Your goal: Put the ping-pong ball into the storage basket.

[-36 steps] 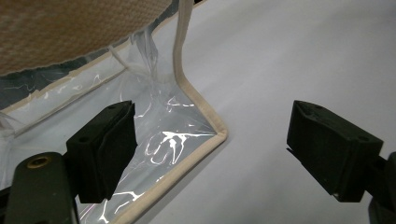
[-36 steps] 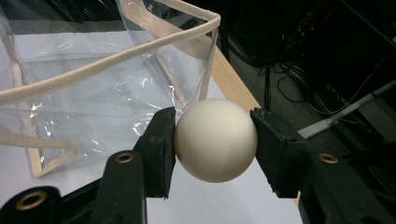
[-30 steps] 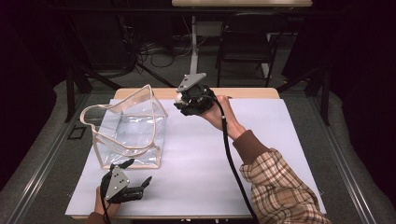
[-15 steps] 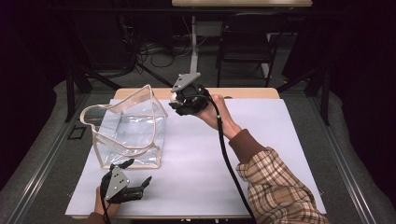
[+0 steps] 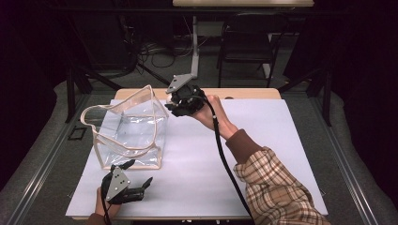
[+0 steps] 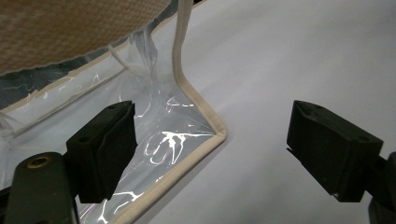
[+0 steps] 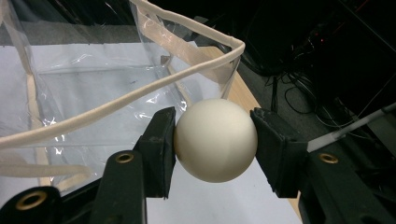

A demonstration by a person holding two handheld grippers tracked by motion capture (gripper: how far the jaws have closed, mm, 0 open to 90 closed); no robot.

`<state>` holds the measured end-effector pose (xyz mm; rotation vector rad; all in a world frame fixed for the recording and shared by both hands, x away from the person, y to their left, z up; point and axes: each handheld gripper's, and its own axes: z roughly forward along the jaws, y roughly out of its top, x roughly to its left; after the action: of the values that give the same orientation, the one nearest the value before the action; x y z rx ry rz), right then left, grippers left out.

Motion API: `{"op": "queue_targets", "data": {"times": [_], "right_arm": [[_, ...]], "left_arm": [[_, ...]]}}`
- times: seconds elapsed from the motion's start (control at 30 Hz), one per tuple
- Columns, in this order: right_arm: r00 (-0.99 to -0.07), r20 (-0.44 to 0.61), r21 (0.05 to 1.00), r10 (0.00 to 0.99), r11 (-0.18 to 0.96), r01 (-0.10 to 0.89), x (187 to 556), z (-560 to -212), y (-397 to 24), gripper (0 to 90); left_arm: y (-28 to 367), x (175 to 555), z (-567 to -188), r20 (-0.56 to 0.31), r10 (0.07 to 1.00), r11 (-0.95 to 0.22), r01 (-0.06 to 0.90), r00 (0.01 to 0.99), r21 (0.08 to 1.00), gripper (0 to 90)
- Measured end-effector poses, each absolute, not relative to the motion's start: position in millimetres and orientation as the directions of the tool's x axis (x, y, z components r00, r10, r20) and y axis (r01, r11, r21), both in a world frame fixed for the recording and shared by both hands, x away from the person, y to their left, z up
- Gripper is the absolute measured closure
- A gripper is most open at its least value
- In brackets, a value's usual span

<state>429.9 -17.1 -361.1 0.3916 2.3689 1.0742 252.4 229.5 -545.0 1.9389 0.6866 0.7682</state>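
Your right gripper (image 7: 215, 140) clamps the ball (image 7: 215, 140); the left gripper (image 6: 210, 154) gapes empty. The ball could clip the bag's rim (image 7: 187, 70) and bounce off the table (image 5: 281, 140).

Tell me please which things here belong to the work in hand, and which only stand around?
Part of the work:
- white ball, held in the right gripper
- clear bag with beige trim
- left gripper, jaws open at the bag's bottom corner

Only standing around:
- chair behind the table
- cables on the floor
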Motion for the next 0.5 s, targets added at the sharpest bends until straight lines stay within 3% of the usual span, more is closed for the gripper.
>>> {"op": "queue_targets", "data": {"times": [0.5], "right_arm": [[-0.841,-0.322,0.766,0.436,0.641,0.039,429.5,-361.3,-4.5,51.0]], "left_arm": [[229.5,252.5,-545.0,0.238,0.719,-0.433,0.153,0.653,0.888,16.0]]}}
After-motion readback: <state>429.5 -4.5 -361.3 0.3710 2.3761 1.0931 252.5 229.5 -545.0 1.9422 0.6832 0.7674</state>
